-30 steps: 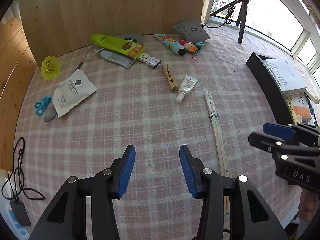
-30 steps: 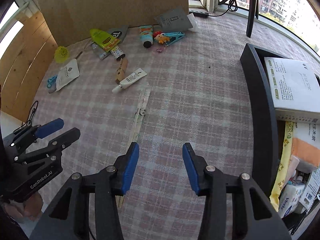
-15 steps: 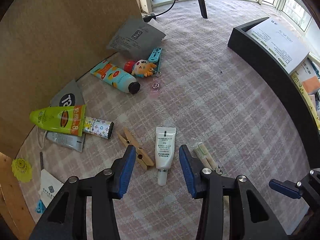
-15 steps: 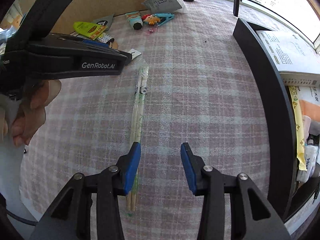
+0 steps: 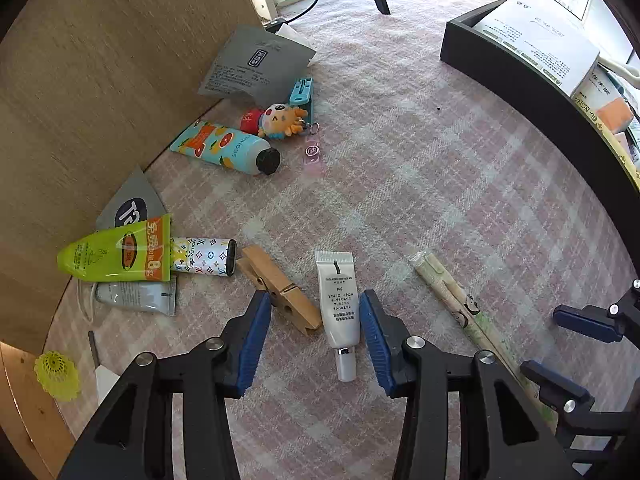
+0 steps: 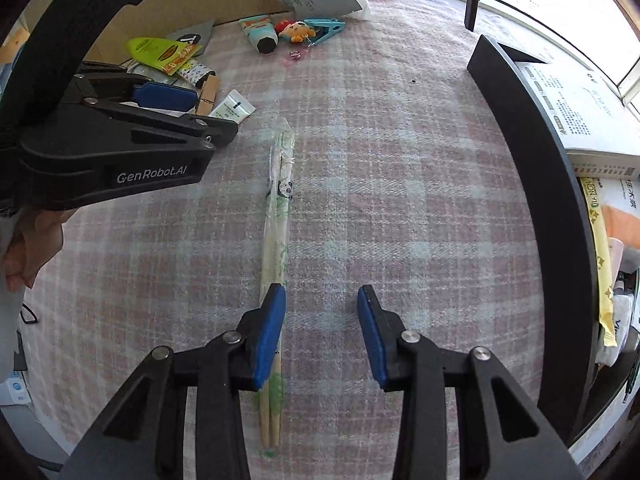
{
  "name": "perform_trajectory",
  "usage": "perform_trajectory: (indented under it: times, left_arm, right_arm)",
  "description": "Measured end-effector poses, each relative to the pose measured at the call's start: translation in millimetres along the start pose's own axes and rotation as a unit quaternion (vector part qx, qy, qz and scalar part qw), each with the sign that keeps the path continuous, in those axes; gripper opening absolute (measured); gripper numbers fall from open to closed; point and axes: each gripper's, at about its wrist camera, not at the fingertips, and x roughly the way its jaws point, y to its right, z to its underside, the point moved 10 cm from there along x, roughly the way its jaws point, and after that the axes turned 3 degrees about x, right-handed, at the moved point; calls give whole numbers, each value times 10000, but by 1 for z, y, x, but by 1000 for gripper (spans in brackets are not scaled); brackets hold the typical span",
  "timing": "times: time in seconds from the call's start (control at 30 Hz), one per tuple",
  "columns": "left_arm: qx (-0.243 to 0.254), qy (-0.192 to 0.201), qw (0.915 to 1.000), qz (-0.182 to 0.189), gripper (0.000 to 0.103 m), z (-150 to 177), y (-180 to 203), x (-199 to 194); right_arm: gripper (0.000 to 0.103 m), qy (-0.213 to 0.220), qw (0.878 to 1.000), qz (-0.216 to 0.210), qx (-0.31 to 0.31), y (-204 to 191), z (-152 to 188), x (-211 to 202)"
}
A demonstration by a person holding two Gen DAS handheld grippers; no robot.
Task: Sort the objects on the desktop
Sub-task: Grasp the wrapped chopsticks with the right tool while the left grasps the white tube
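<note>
left gripper [image 5: 314,330]: fingers spread, holding nothing | right gripper [image 6: 322,330]: fingers spread, holding nothing

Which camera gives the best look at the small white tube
The left wrist view: the white tube lies whole between the open left gripper. In the right wrist view, only its crimped end peeks out behind that gripper.

Bright window daylight, fisheye-warped edges

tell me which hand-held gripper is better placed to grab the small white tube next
Left. The left hand-held gripper is open with the small white tube between its blue pads, while the right hand-held gripper sits beside the wrapped wooden chopsticks.
</note>
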Motion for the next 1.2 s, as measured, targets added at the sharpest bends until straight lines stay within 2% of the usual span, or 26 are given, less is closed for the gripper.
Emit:
perform_trajectory:
  times: [0.03,0.13,0.27,0.37,0.5,0.53,0.57,0.63,0.77,0.8,0.83,0.9,1.07,1.2]
  left_arm:
    - [58,-1,10000,-29,43,-1,2,0]
    - [196,-1,9998,-57,43,-2,7,-1]
    - [95,-2,9999,138,40,7,9,-4]
    - [-17,0,9997,231,38,11,8,-7]
    - [-97,-5,9994,333,27,11,13,-9]
    - [-94,-7,9994,346,23,10,15,-9]
    - [-75,-5,9994,349,21,9,17,-10]
    - [-44,5,9994,331,16,8,21,-11]
    - [-156,23,9991,383,14,6,24,-12]
    - [-231,23,9988,438,14,6,23,-12]
    - [-306,27,9983,493,14,7,23,-13]
    - [-467,48,9973,560,14,8,21,-15]
    - [-937,162,9923,793,14,19,11,-25]
    - [-1177,279,9899,743,14,27,10,-42]
  right_arm:
    - [24,-31,10000,77,-21,2,-1,2]
    - [20,-17,9998,148,-99,11,-3,2]
    - [15,-32,9999,120,-53,22,-1,3]
    - [15,-97,9994,-209,241,32,-7,4]
    - [21,30,9976,-515,469,37,-17,-3]
    - [27,50,9978,-522,406,35,-20,-3]
    - [28,45,9981,-508,332,33,-20,-2]
    - [28,19,9989,-430,208,24,-19,1]
    - [28,70,9997,-245,9,6,-15,8]
    - [22,89,9997,-213,-61,2,-15,7]
    - [10,97,9996,-236,-122,-3,-16,7]
    - [2,84,9994,-263,-186,-9,-17,8]
    - [0,102,9992,-383,-11,-18,-15,4]
    - [1,223,9984,-505,144,2,-17,-10]
